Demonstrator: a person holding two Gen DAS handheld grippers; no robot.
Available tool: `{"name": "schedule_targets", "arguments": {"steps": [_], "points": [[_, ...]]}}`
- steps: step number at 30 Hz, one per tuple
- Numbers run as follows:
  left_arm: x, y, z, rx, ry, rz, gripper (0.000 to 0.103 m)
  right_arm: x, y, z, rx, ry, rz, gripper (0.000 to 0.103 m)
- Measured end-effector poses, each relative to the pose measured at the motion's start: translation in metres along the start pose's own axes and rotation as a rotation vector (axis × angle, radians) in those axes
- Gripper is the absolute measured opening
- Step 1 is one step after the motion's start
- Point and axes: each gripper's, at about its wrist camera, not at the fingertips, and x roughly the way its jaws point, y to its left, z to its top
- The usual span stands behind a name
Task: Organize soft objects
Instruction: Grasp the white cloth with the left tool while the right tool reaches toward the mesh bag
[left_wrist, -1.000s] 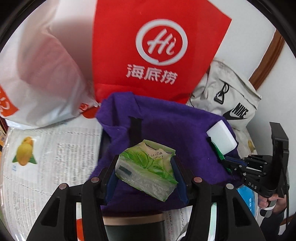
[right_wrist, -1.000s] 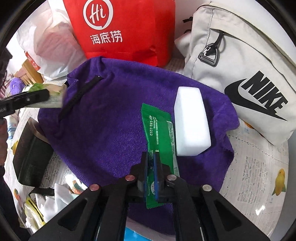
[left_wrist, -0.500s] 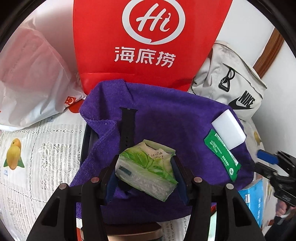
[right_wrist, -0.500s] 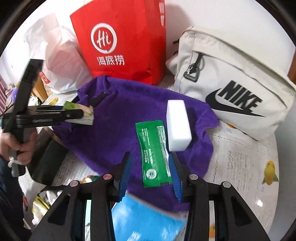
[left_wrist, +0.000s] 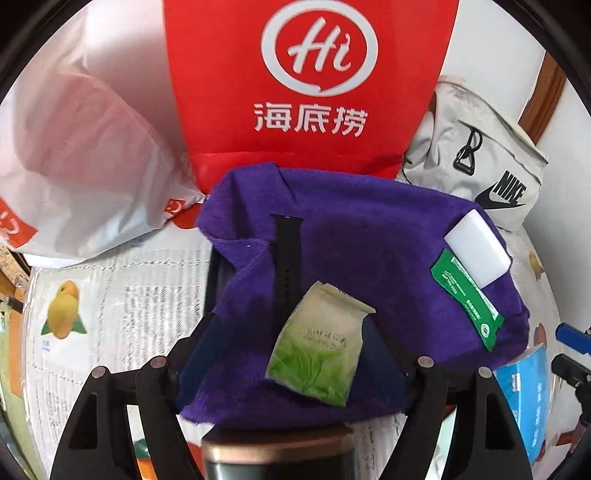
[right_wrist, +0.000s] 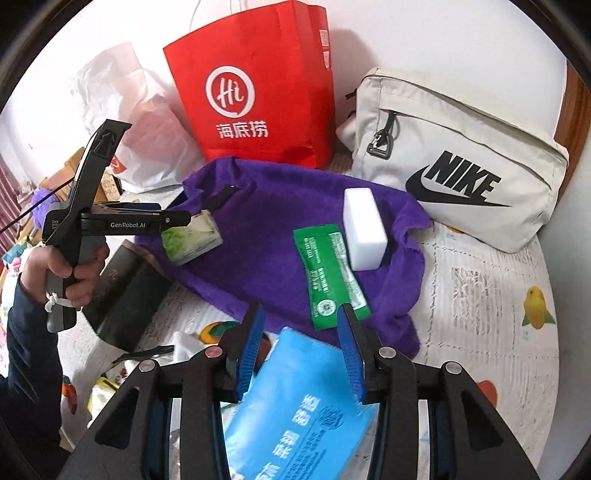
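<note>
A purple towel (left_wrist: 369, 240) (right_wrist: 277, 229) lies spread on the table. On it are a white sponge block (left_wrist: 476, 247) (right_wrist: 364, 229), a green sachet (left_wrist: 465, 295) (right_wrist: 328, 273) and a black strap (left_wrist: 286, 258). A green tissue pack (left_wrist: 317, 343) (right_wrist: 192, 240) rests tilted on the towel's near left part. My left gripper (left_wrist: 295, 332) (right_wrist: 177, 221) straddles it. Its jaws are opening and the pads stand clear of the pack. My right gripper (right_wrist: 301, 314) is open and holds nothing. It hangs above the towel's near edge, just short of the sachet.
A red paper bag (right_wrist: 258, 92), a white plastic bag (left_wrist: 81, 166) and a beige Nike bag (right_wrist: 461, 166) stand behind the towel. A blue packet (right_wrist: 306, 398) lies under my right gripper. A dark box (right_wrist: 125, 295) pokes out from under the towel's left edge.
My left jaws have spread and the tissue pack has dropped onto the towel. My right gripper let go of the green sachet, opened and pulled back and up.
</note>
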Motion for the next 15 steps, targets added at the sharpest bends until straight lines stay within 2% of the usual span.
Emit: {"name": "schedule_targets", "arguments": {"steps": [5, 15], "points": [[-0.025, 0.006, -0.012, -0.016, -0.023, -0.007, 0.077, -0.01, 0.016, -0.011, -0.005, -0.006, 0.029, 0.041], [-0.087, 0.002, -0.067, -0.013, -0.058, -0.046, 0.077, -0.038, 0.055, -0.051, -0.017, -0.007, 0.074, 0.045]]}}
